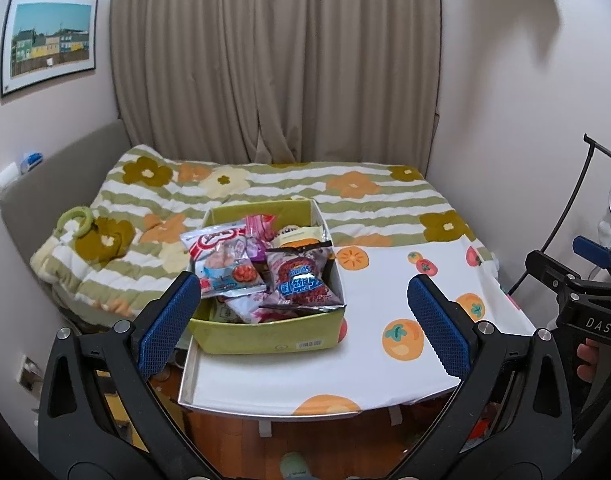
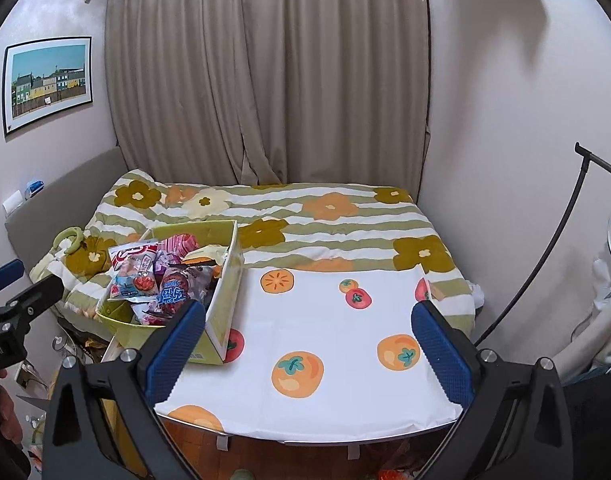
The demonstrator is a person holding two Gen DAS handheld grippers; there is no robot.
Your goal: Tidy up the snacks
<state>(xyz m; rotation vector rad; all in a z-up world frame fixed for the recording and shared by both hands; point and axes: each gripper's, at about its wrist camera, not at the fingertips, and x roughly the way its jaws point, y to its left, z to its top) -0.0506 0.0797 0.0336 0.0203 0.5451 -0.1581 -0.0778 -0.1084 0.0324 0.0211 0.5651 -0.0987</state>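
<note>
Left wrist view: left gripper (image 1: pixel 301 320) released, blue-padded jaws spread wide, hovering at the near edge of the white table with orange persimmon print (image 1: pixel 385 372). Between the jaws, slightly left of middle, the yellow-green rectangular cardboard box (image 1: pixel 265 336), resting on the table's left part and packed with snack packets. On top at left, a white-and-red snack bag with a light blue lower half (image 1: pixel 225 260); at right, a dark red crinkly snack bag with blue lettering (image 1: pixel 301 280); behind them, a pink striped wrapper (image 1: pixel 261 224). Beyond the table, a green-and-white striped quilt with orange and brown flowers (image 1: pixel 265 184), a pale green ring (image 1: pixel 78 220) lying on its left side. At the far right edge, the right gripper (image 1: pixel 585 268), seen side-on, state impossible to tell from here. On the back wall, beige pleated curtains (image 1: pixel 273 60); on the left wall, a framed picture of coloured houses (image 1: pixel 49 40).

Right wrist view: right gripper (image 2: pixel 309 352) likewise released, jaws wide apart over the table's near edge, nothing between them but bare printed cloth. Box of snacks at left on the table, just beyond the left finger (image 2: pixel 173 352).
</note>
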